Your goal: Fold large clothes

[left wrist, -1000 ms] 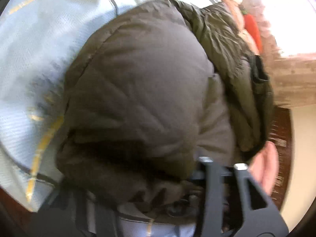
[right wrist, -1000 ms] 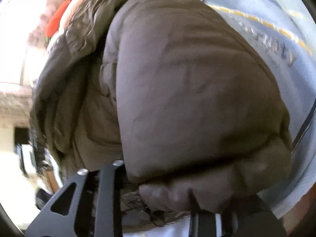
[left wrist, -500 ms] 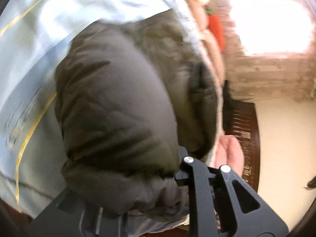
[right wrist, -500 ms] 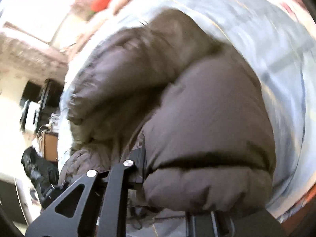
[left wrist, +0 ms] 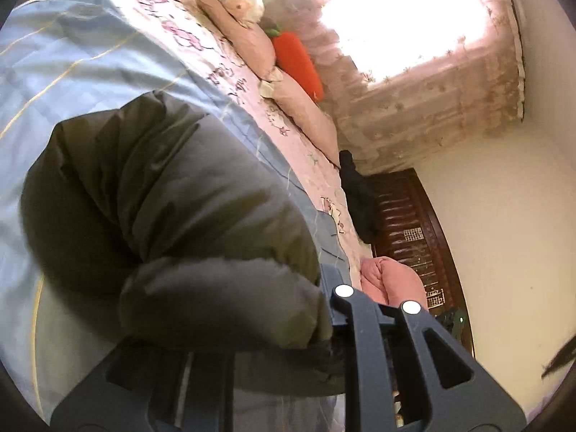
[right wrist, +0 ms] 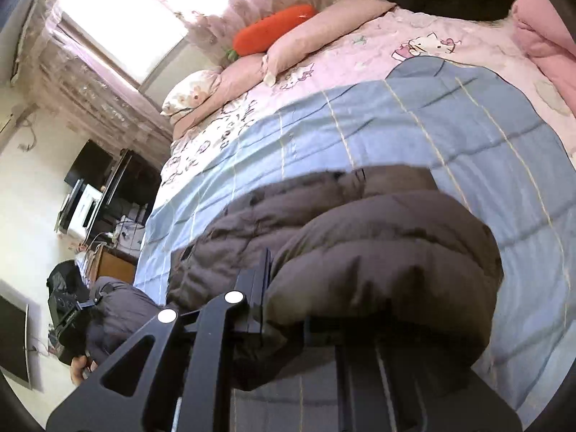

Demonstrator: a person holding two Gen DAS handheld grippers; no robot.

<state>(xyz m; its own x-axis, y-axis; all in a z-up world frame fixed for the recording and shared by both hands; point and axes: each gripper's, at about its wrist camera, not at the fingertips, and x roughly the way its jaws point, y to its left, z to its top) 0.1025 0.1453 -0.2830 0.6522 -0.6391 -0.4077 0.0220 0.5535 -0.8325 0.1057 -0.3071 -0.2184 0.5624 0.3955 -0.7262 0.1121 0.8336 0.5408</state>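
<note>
A dark olive-brown puffer jacket (left wrist: 172, 208) lies bunched on the blue quilt (left wrist: 72, 61) of a bed. My left gripper (left wrist: 280, 324) is shut on a thick fold of the jacket, which bulges over the fingers. In the right wrist view the same jacket (right wrist: 378, 252) fills the lower middle, and my right gripper (right wrist: 288, 309) is shut on its near edge. The left gripper with the person's hand (right wrist: 77, 367) shows at the lower left there, holding the jacket's other end.
Pink pillows (right wrist: 316, 32) and an orange carrot plush (right wrist: 273, 28) lie at the head of the bed by a curtained window. A pink folded blanket (left wrist: 392, 280) and a dark wooden cabinet (left wrist: 414, 223) stand beside the bed. A desk with a monitor (right wrist: 93, 194) stands left.
Both grippers have lifted and tilted back with the jacket in their grip. The jacket now fills less of each view, and the bed and room show beyond it.
</note>
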